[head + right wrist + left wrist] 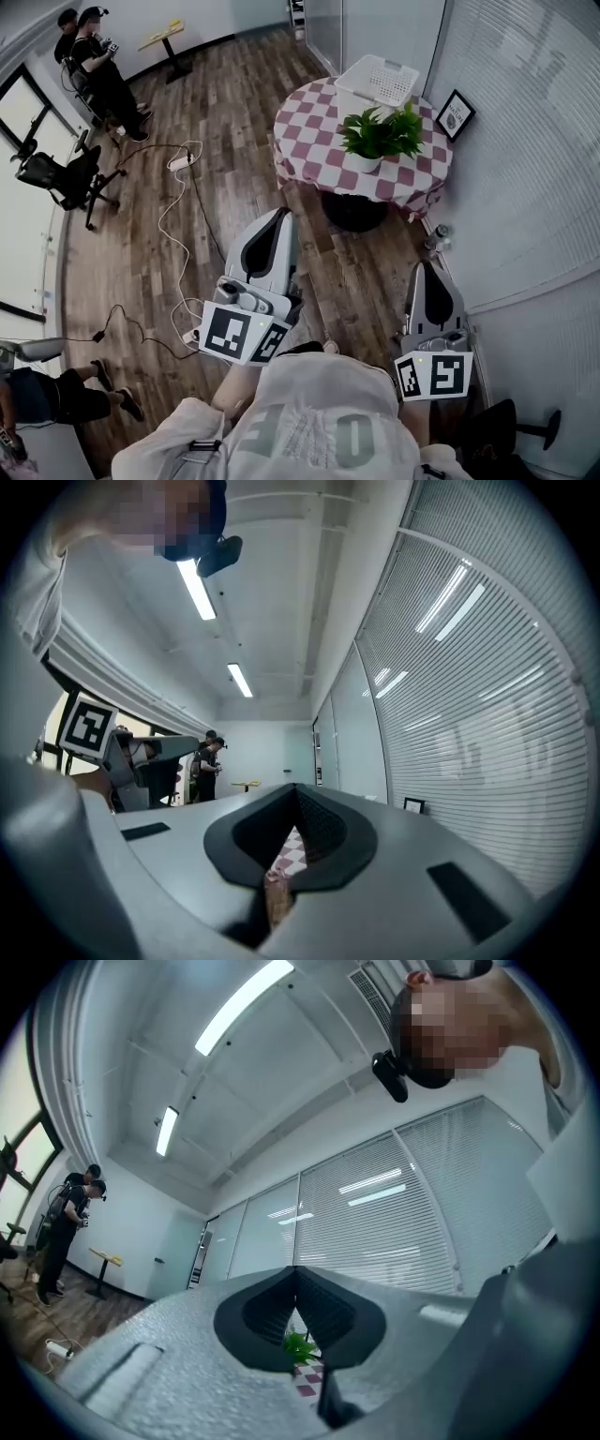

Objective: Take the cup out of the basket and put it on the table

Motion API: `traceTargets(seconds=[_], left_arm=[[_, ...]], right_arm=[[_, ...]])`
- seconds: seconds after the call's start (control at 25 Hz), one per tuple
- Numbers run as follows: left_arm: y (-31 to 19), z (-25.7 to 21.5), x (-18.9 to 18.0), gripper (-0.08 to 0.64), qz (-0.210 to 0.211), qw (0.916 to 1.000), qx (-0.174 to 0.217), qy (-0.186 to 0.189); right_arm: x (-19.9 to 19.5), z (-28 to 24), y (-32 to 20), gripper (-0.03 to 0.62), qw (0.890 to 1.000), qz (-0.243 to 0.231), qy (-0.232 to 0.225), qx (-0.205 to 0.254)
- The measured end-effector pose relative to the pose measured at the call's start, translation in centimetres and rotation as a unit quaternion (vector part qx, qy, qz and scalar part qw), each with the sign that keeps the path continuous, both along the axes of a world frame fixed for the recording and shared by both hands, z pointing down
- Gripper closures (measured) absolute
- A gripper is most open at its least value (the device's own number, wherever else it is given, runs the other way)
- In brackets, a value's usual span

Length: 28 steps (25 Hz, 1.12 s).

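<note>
A white slatted basket (379,79) stands at the far side of a round table with a red-and-white checked cloth (309,141). No cup shows in any view; the inside of the basket is not visible. My left gripper (280,217) is shut and empty, held over the wooden floor short of the table. My right gripper (427,267) is also shut on nothing, low at the right near the blinds. In the left gripper view the closed tips (296,1279) point up at the ceiling, and the right gripper view shows the same (295,791).
A potted green plant (380,136) sits in the middle of the table, and a small framed picture (456,114) stands at its right edge. White cables and a power strip (182,161) lie on the floor at left. An office chair (56,178) and people are farther left.
</note>
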<state>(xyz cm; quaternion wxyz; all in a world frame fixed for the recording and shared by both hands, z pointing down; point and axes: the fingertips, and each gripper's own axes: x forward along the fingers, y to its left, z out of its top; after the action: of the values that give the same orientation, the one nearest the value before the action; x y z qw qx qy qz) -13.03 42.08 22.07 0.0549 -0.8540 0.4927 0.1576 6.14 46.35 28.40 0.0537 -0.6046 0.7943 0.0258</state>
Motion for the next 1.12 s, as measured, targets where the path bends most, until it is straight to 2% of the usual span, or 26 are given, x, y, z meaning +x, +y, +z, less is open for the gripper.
traceTargets(seconds=[0.16,0.44,0.6,0.84,1.12], left_arm=[[-0.1,0.7,0.4,0.555,-0.004,0.9999,-0.014,-0.003],[-1.3,1.7,-1.2,0.555,-0.033,0.9991,-0.028,0.005],[-3.5,1.9,-1.4,0.555,-0.038,0.9990,-0.021,0.011],[-8.9,1.5,-0.2,0.555,-0.017,0.9993,-0.022,0.025],[-16.5,1.5,2.5,0.555,0.022,0.9994,-0.027,0.009]], right_arm=[[0.6,1.2,-0.6,0.583,1.000,0.010,0.026,-0.007],[0.1,2.1,-2.2,0.583,0.999,-0.019,0.022,-0.018],[0.7,2.4,-4.3,0.583,1.000,-0.016,0.019,-0.013],[1.6,1.2,-8.5,0.583,1.000,-0.007,0.017,-0.002],[2.5,1.2,-15.1,0.583,1.000,0.011,0.020,-0.010]])
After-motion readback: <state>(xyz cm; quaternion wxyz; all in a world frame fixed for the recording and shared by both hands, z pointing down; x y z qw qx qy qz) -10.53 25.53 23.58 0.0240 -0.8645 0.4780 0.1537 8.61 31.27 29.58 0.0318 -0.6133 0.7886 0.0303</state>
